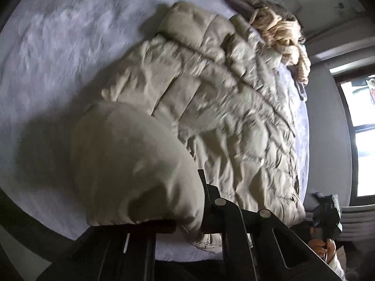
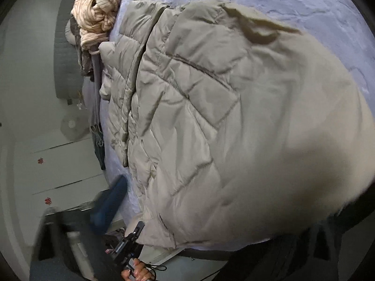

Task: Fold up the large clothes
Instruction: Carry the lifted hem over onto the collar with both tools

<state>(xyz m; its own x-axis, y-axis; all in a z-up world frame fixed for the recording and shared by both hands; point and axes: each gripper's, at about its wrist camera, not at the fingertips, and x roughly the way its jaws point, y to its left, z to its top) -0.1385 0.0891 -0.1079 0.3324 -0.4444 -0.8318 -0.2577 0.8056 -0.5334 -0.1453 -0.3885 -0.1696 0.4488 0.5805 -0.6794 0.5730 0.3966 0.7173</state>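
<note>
A beige quilted puffer jacket (image 1: 211, 98) (image 2: 211, 117) lies spread on a bed with a lavender fuzzy blanket (image 1: 58, 46) (image 2: 304, 4). In the left wrist view my left gripper (image 1: 192, 187) is at the bottom, shut on a puffy fold of the jacket that drapes over and hides its left finger. In the right wrist view the jacket bulges between the jaws of my right gripper (image 2: 234, 196). Its blurred blue-padded left finger (image 2: 110, 206) stands clear of the fabric, and its right finger is hidden under the cloth. Each view shows the other gripper in a hand (image 1: 321, 245) (image 2: 138, 271) at the bed's near edge.
A heap of cream striped knitwear (image 1: 279, 30) (image 2: 100, 16) sits at the bed's far edge, and a grey fringed scarf (image 2: 96, 121) hangs over the side. White drawers (image 2: 58, 164) stand beside the bed. A bright window (image 1: 361, 128) is on the right.
</note>
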